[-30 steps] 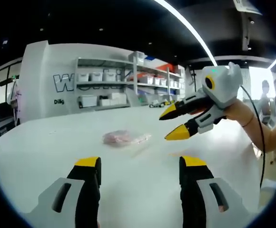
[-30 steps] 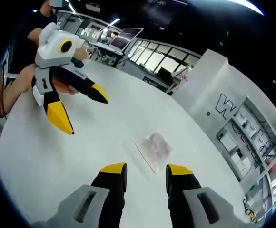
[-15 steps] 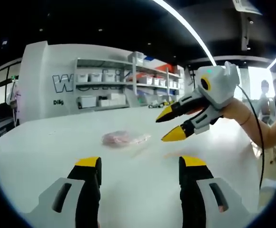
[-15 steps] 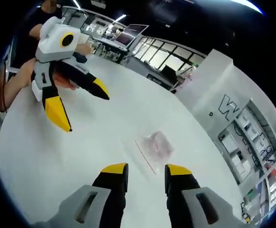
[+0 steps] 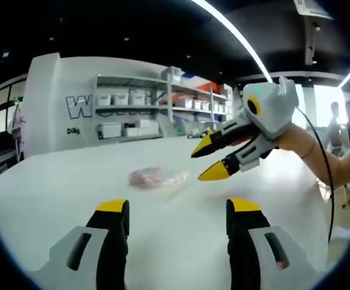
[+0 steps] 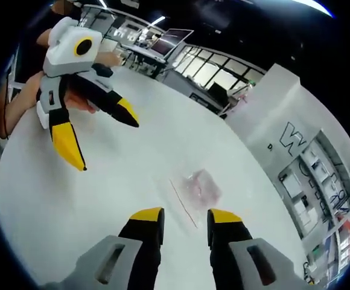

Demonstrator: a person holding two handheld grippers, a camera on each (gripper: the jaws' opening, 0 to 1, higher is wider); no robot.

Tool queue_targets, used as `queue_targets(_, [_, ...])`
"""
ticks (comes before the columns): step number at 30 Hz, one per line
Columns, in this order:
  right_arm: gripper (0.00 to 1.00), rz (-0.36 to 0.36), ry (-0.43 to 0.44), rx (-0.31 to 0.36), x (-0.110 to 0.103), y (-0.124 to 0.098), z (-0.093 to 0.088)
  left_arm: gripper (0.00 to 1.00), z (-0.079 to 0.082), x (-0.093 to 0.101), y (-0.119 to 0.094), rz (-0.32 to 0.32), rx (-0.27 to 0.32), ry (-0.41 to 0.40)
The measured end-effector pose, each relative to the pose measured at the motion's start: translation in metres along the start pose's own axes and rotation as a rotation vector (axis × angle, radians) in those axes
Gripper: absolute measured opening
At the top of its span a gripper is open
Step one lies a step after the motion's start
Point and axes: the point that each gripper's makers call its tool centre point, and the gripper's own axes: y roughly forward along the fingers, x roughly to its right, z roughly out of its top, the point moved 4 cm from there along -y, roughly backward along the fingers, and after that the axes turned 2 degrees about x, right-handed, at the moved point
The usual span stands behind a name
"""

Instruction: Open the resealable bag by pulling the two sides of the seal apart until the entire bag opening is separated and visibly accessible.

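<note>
The resealable bag (image 5: 157, 176) lies flat on the white table (image 5: 54, 193), clear plastic with something pinkish inside, touched by neither tool. In the left gripper view the left tongs (image 5: 179, 207) rise from the bottom edge with their yellow-tipped black jaws spread wide apart and empty, the bag lying on the table beyond them and a little toward the left jaw. The right tongs (image 5: 206, 161) come in from the right in that view, held in a person's hand (image 5: 295, 140), their two yellow tips parted and hovering above the table just to the right of the bag, gripping nothing. In the right gripper view the right tongs (image 6: 185, 217) stand with jaws apart, and the bag (image 6: 196, 187) lies just ahead of them, its straight seal edge (image 6: 182, 202) nearest the jaw tips. The left tongs (image 6: 105, 140) show at upper left there, also splayed open above the table, well apart from the bag. On the white wall (image 5: 51, 103) behind the table, large outlined letters begin with a "W" (image 5: 79, 104), the rest hidden behind shelving (image 5: 157, 109) stacked with white boxes; a small dark word below reads roughly "Dilig", too small to be sure of. The same "W" (image 6: 288, 133) appears in the right gripper view.
</note>
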Motion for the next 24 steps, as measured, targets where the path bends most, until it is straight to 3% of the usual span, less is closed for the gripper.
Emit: queue_targets(24, [0.20, 0.003, -0.017, -0.031, 0.008, 0.014, -0.010, 0.64, -0.001, 0.000, 0.000, 0.000, -0.006, 0.009])
